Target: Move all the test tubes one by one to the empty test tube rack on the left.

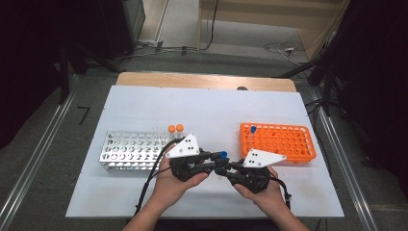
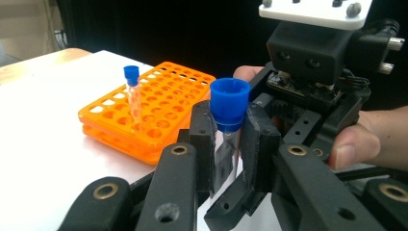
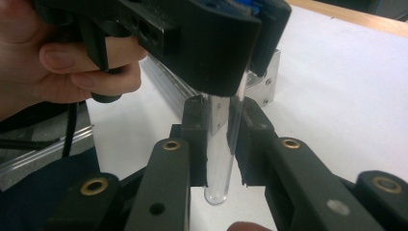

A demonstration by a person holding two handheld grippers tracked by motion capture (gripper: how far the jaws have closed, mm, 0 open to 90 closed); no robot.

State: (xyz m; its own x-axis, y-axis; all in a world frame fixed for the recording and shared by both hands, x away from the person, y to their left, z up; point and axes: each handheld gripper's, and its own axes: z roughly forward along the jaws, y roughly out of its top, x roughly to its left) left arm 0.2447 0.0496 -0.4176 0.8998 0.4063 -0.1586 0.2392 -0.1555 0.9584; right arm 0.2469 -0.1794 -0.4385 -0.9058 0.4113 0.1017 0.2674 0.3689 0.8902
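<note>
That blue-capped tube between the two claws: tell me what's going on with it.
A person holds a claw in each hand at the near edge of the table. Both grip one clear tube upright: the left claw up by its blue cap, the right claw lower on the glass. Another blue-capped tube stands in the orange rack; two orange-capped tubes stand in the metal rack.

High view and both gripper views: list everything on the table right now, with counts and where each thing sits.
Orange plastic tube rack: one, table right.
Blue-capped clear tube standing in it: one, rack's left end.
Silver metal tube rack: one, table left.
Orange-capped tubes: two, silver rack's right end.
Blue-capped clear tube held between grippers: one, front centre, above the table.
White table sheet: one.
Left gripper: fingers on the tube below its cap.
Right gripper: fingers on the tube's lower part.
</note>
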